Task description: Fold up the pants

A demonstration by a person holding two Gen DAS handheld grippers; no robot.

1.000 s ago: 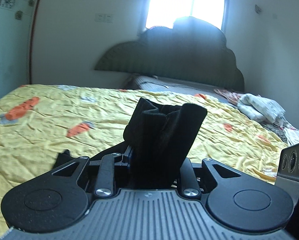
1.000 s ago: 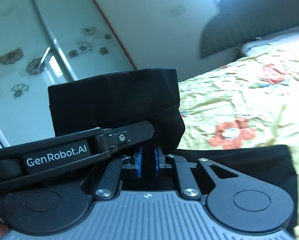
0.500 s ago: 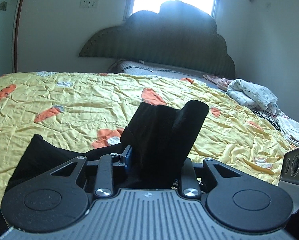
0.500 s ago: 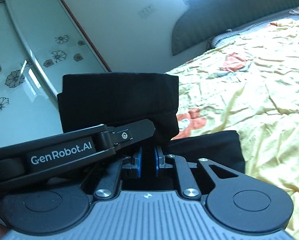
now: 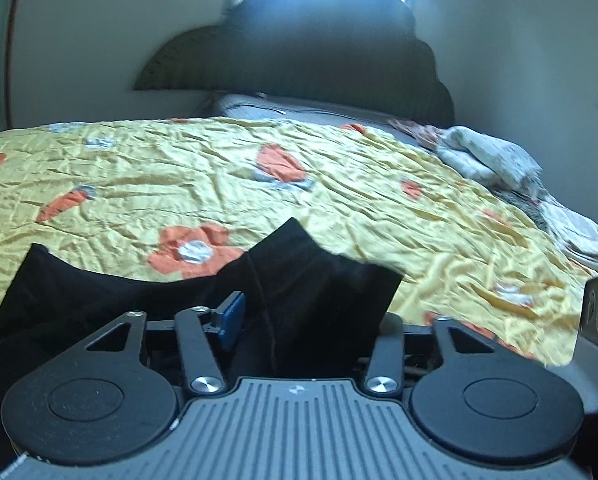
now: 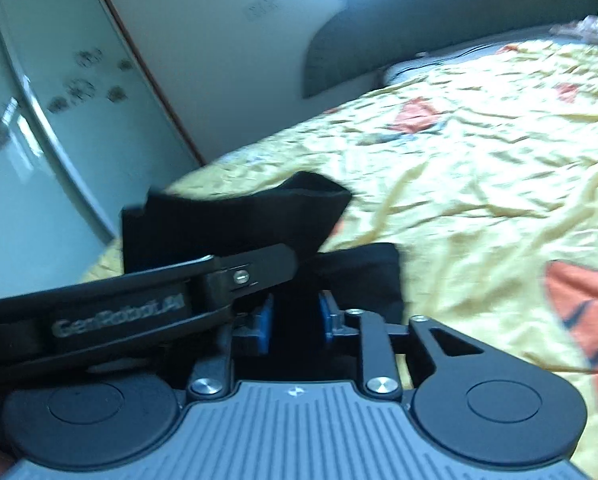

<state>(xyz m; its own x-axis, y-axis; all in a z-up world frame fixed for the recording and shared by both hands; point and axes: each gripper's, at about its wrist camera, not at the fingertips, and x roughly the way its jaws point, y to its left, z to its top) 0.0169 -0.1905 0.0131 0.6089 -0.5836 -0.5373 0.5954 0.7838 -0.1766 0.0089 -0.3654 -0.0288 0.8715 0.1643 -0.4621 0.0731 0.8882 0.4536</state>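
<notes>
Soft black pants on crinkled yellow quilt, both tools parted around them.

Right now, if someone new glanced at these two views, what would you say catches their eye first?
Probably the black pants, bunched between the fingers of the left gripper and also lying between the blue pads of the right gripper. Behind them spreads the yellow bedspread with orange flowers. The dark scalloped headboard stands at the far end under a bright window.
</notes>
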